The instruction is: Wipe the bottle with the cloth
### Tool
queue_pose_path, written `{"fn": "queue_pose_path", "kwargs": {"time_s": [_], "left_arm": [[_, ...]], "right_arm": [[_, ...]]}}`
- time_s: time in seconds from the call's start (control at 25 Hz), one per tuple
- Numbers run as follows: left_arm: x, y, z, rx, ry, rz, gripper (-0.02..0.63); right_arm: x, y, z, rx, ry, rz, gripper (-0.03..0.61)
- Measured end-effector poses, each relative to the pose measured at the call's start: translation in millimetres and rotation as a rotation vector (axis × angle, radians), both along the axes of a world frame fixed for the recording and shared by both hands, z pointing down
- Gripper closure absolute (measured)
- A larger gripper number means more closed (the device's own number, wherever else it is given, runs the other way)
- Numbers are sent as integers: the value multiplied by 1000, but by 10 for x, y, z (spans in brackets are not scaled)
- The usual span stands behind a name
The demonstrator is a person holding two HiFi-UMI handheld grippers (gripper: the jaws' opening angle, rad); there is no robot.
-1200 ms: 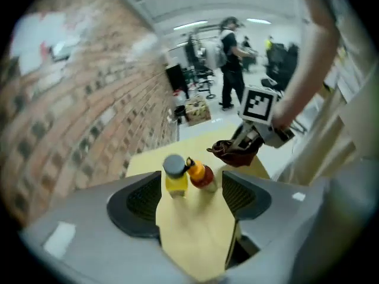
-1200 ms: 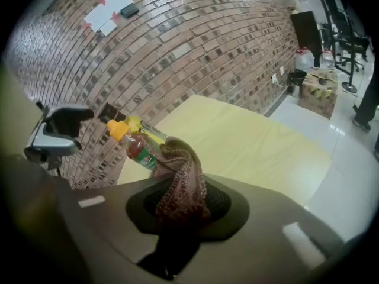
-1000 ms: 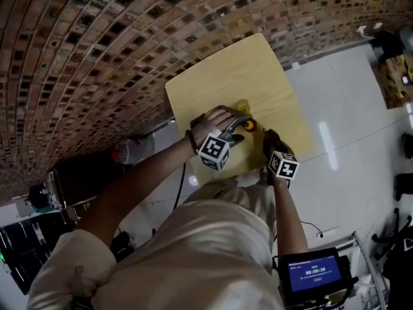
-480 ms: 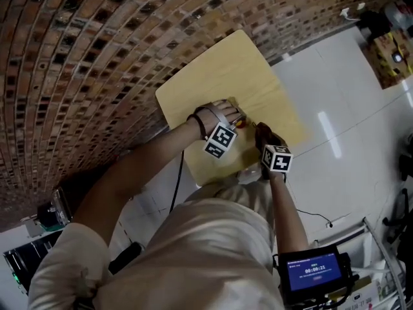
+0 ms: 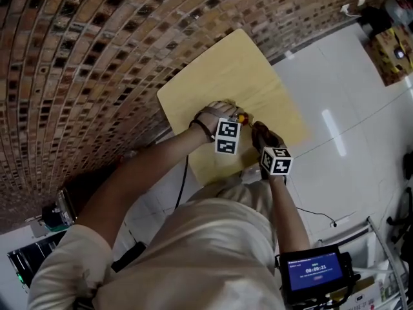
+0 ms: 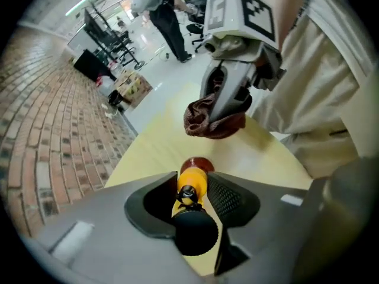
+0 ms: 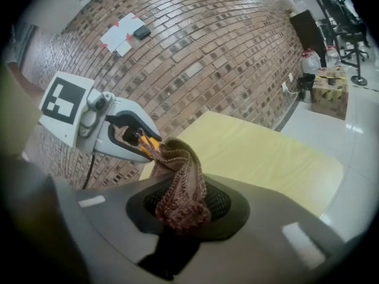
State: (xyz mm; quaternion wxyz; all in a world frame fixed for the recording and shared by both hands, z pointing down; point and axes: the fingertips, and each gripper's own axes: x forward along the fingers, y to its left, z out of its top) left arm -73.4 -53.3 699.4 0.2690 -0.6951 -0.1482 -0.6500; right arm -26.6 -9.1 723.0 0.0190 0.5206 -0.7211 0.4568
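1. Left tongs (image 6: 193, 178) point down at the tabletop (image 6: 160, 149). They've just been closing and now pinch the yellow bottle (image 6: 191, 186) (black cap nearest the camera).
2. Right tongs (image 7: 183, 191) are clamped on the brown knitted cloth (image 7: 180, 173).
3. The cloth hangs near the left tongs, apart from the bottle.

Bottle (image 6: 192, 184): small, yellow-orange body, red at far end, black fitting at near end. Stood between jaws of left gripper (image 6: 192, 175), lengthwise along them, red end toward table (image 6: 160, 147). Jaws had just been closing; pads met its sides.

Cloth (image 7: 177, 164): brown-red knit, bunched into twisted wad. Pinched in right gripper (image 7: 183, 197), free end sticking out past jaws, clear of table, just beside bottle. Contact between them unclear.
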Motion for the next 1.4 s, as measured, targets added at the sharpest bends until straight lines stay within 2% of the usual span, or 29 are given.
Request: {"fn": "queue_pose_path", "kwargs": {"time_s": [0.12,0.24,0.4,0.52,0.68,0.76,0.92,1.0,1.08,1.16,1.2,1.32,1.4], "left_arm": [[55,-25,-18,-34,6,-167,440],[102,-43,-28,-78,21,-329,442],[137,-101,-24,-83,34,-451,443],[150,-157,-29,-105,60,-547,445],[140,-169,-34,-106,71,-590,445],[136,-167,-27,-105,71,-604,445],[130,-196,-18,-111,68,-646,445],[118,-218,-17,-112,68,-677,445],[112,-223,-19,-114,71,-716,443],[114,-229,-19,-116,78,-763,443],[114,-251,-23,-115,83,-791,443],[114,-314,-32,-109,91,-880,443],[134,-321,-24,-109,93,-931,443]], "right_arm": [[-138,-164,-238,82,-59,-3,499],[-273,-316,-332,109,-84,-12,499],[-232,-424,-205,61,-36,26,500],[-156,-467,-150,34,43,80,500],[-86,-459,186,-121,86,158,505],[-78,-472,430,-195,103,160,506],[-106,-550,794,-290,145,46,506],[-96,-542,806,-312,113,0,504],[29,-486,664,-289,35,64,502],[185,-377,497,-221,-39,169,502],[175,-328,405,-176,-74,187,502],[-162,-275,77,-34,-165,108,502],[-331,-295,-46,9,-198,84,502]]}}
